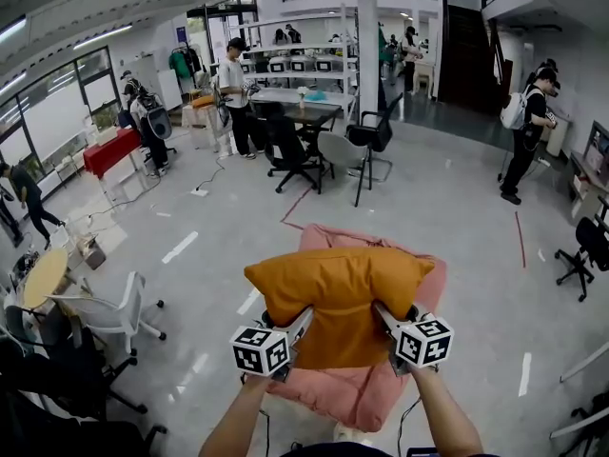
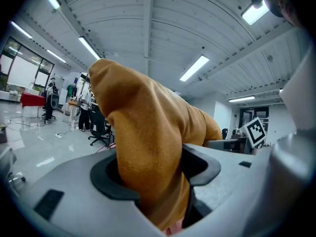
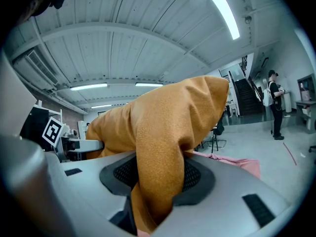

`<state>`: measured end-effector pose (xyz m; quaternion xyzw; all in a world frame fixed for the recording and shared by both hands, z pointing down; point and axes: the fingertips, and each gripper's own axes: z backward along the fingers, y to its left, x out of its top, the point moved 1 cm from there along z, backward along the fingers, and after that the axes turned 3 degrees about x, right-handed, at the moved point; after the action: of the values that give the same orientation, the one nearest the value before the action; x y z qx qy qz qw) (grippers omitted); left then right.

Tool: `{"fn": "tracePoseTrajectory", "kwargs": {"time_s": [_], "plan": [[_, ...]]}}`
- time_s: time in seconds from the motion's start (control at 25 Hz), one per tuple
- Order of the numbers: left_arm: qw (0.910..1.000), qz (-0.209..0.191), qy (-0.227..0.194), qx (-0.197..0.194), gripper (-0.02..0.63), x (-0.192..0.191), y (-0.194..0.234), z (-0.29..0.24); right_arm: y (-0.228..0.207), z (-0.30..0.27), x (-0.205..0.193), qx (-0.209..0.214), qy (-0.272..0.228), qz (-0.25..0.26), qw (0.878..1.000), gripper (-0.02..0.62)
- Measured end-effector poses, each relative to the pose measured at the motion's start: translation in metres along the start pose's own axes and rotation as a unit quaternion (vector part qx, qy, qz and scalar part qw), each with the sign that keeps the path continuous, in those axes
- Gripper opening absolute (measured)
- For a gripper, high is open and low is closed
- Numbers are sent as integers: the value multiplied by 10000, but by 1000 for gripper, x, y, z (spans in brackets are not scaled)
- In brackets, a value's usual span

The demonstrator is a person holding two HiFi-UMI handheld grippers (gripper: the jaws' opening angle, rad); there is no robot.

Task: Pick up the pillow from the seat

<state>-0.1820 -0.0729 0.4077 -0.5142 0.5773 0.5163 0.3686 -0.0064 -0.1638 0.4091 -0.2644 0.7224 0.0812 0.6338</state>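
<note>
An orange pillow (image 1: 341, 301) hangs in the air above a pink seat (image 1: 366, 388), held up from both sides. My left gripper (image 1: 297, 329) is shut on the pillow's lower left edge, and the fabric (image 2: 148, 157) bunches between its dark pads. On the lower right edge my right gripper (image 1: 383, 320) is shut too, with the cloth (image 3: 163, 157) pinched between its pads. The pillow stands upright and is clear of the seat, whose pink edge (image 3: 232, 163) shows behind it in the right gripper view.
White chairs (image 1: 105, 317) stand at the left near a round yellow table (image 1: 43, 276). Black office chairs (image 1: 290, 150) and desks are further back. Several people stand around the hall, one (image 1: 523, 131) at the right. Open grey floor surrounds the seat.
</note>
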Motion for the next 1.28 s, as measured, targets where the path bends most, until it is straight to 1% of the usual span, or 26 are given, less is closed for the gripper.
{"fn": "tracePoseTrajectory", "kwargs": {"time_s": [0.52, 0.8, 1.08, 1.28], "plan": [[9998, 41, -163, -66, 272, -15, -4, 96, 87, 44, -18, -78, -64, 127, 9999, 183], [9997, -9, -213, -130, 275, -14, 1, 139, 128, 57, -23, -80, -175, 112, 9998, 186], [9995, -17, -265, -180, 276, -17, 8, 164, 154, 63, -29, -121, -185, 148, 9996, 187], [9995, 8, -250, -216, 276, -16, 3, 174, 163, 73, -29, -151, -130, 169, 9997, 189]]}}
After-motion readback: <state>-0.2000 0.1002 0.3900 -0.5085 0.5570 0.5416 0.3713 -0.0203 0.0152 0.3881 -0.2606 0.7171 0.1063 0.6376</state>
